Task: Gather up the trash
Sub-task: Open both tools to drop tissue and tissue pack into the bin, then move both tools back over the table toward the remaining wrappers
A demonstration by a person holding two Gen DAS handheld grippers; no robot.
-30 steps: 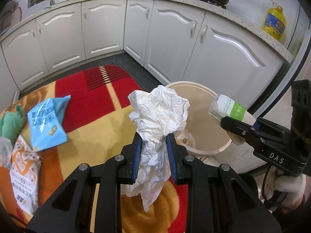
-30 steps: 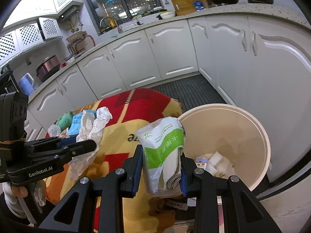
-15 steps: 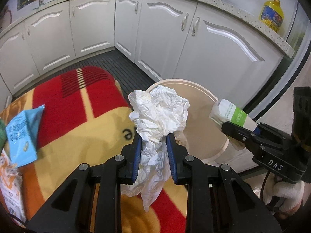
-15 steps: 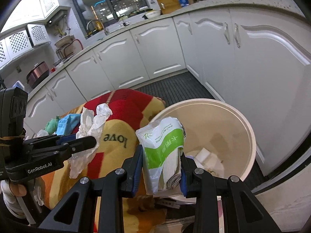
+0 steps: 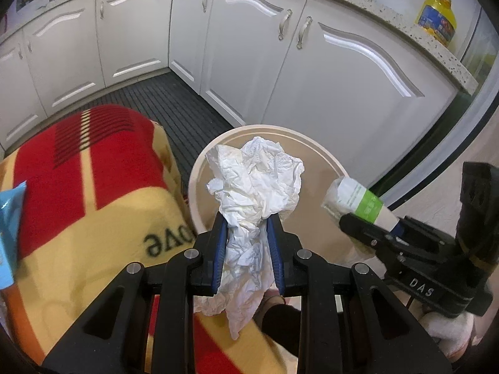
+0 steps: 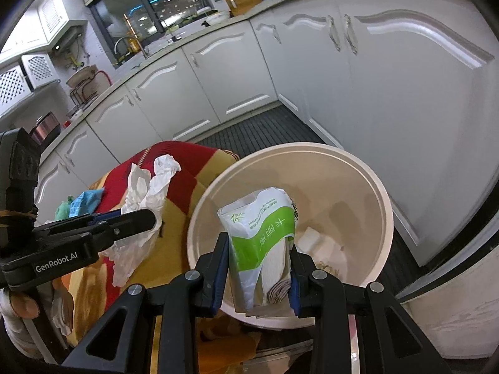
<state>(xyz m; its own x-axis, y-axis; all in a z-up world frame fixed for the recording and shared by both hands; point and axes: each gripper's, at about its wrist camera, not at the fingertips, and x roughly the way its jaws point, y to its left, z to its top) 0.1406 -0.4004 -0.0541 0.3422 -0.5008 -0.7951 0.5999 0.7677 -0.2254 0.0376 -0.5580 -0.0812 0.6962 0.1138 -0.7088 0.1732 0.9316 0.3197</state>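
My left gripper [image 5: 246,221] is shut on a crumpled white tissue [image 5: 255,180], held at the near left rim of the round beige trash bin [image 5: 199,168]. My right gripper [image 6: 257,243] is shut on a white and green tissue pack [image 6: 262,224], held over the bin's near rim [image 6: 385,199]. The bin holds some white scraps at its bottom. In the left wrist view the right gripper [image 5: 343,215] with the pack [image 5: 355,196] sits right of the bin. In the right wrist view the left gripper [image 6: 149,218] with the tissue [image 6: 146,199] sits left of it.
A red and yellow blanket [image 5: 93,187] covers the surface left of the bin. A blue snack packet [image 6: 85,201] and a green item [image 6: 62,210] lie on it. White kitchen cabinets [image 5: 327,71] stand close behind the bin. A yellow oil bottle [image 5: 436,20] stands on the counter.
Both grippers have moved toward the bin with their loads. The tissue has come from over the blanket to the bin's rim, and the pack now hangs over the opening.
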